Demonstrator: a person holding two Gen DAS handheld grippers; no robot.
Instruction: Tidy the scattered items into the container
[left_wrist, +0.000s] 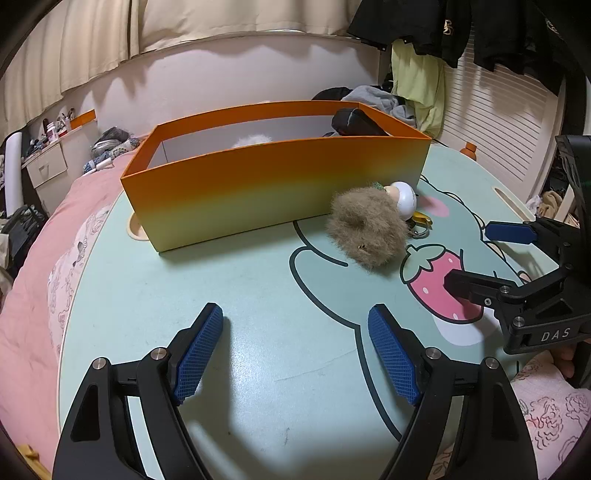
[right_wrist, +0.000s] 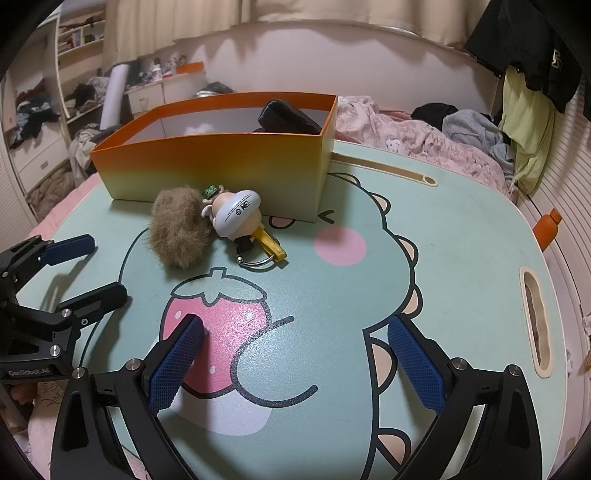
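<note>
An orange box (left_wrist: 258, 188) stands on the green cartoon table (left_wrist: 221, 295); it also shows in the right wrist view (right_wrist: 221, 162). Inside it lie a black object (left_wrist: 354, 123) and something white (left_wrist: 251, 140). A brown furry ball (left_wrist: 365, 229) and a white figurine keychain (left_wrist: 402, 199) lie against the box's front right; both also show in the right wrist view, the ball (right_wrist: 179, 230) and the keychain (right_wrist: 240, 216) with its yellow strap (right_wrist: 271, 245). My left gripper (left_wrist: 295, 354) is open and empty over bare table. My right gripper (right_wrist: 295, 365) is open and empty, right of the ball.
The table sits on a bed with pink bedding (left_wrist: 29, 295). Clothes pile at the back (right_wrist: 472, 125). An orange bottle (right_wrist: 548, 229) stands past the table's right edge. The table has a handle cut-out (right_wrist: 535, 325) and a groove (right_wrist: 388, 166).
</note>
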